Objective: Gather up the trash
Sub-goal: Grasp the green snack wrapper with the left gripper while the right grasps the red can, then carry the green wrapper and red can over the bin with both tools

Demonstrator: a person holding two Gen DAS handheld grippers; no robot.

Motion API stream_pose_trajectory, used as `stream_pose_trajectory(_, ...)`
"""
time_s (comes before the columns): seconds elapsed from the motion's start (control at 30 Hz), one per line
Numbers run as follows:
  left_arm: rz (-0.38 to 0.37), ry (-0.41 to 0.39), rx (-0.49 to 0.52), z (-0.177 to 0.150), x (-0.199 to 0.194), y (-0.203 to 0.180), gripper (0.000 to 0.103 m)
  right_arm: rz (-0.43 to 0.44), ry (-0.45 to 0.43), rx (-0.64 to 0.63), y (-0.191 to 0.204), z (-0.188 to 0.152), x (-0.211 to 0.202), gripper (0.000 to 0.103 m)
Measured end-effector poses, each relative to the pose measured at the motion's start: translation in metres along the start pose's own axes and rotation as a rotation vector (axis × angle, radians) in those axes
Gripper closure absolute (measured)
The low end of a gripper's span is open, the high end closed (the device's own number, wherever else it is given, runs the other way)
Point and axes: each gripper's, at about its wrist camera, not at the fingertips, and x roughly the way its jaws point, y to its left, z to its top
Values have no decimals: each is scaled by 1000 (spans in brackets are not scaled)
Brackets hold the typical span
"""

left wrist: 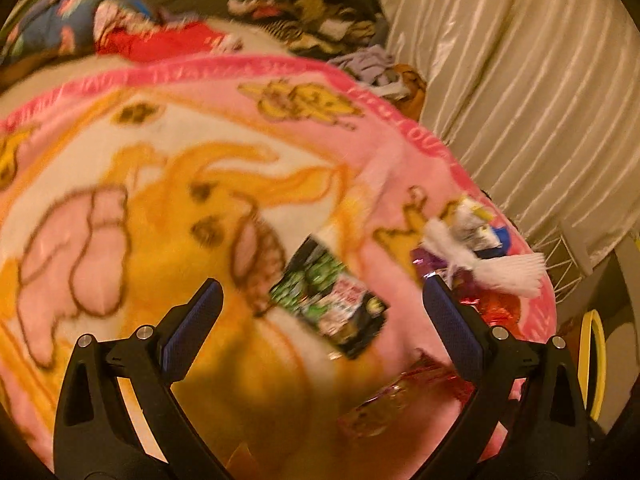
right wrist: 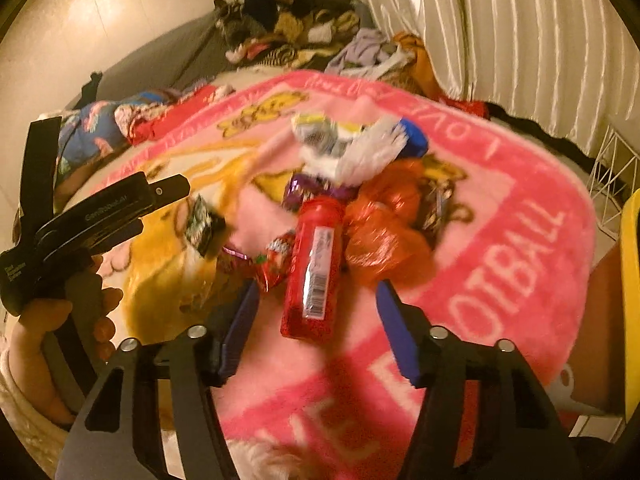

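Both claws stand released and empty above the pink blanket point(right wrist: 500, 184) on the bed. Only the right wrist view shows the red bottle point(right wrist: 312, 268), lying between the right claw point(right wrist: 316, 312) fingers at 12 o'clock, with an orange bag point(right wrist: 380, 236) touching it. For the left claw point(left wrist: 320, 304), a green-black wrapper point(left wrist: 328, 300) lies just ahead, white paper trash point(left wrist: 480, 256) at 2 o'clock.

bare blanket point(right wrist: 500, 184) right of trash pile point(right wrist: 360, 184), curtain point(right wrist: 520, 40) beyond
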Motion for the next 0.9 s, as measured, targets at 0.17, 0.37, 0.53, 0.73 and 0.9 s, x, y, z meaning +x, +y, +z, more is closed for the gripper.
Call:
stream_pose_trajectory(0.17, -47, 68, -102, -2, 18, 11, 12, -4, 52, 22, -2, -1, 18, 57)
stream_pose_trajectory(0.37, -86, 135, -167, -7, 36, 5, 31, 13, 97, 25, -2, -4, 29, 73)
stream_pose_trajectory(0.53, -52, 136, -150, -11, 43, 0, 62, 22, 81, 22, -2, -6, 25, 74)
stream_pose_trajectory(0.73, -87, 115, -137, -12, 32, 6, 89, 44, 27, 37, -6, -7, 9, 75)
stream_pose_trajectory(0.9, -118, 77, -88, -9, 17, -1, 93, 70, -46, 34, -11, -9, -14, 75)
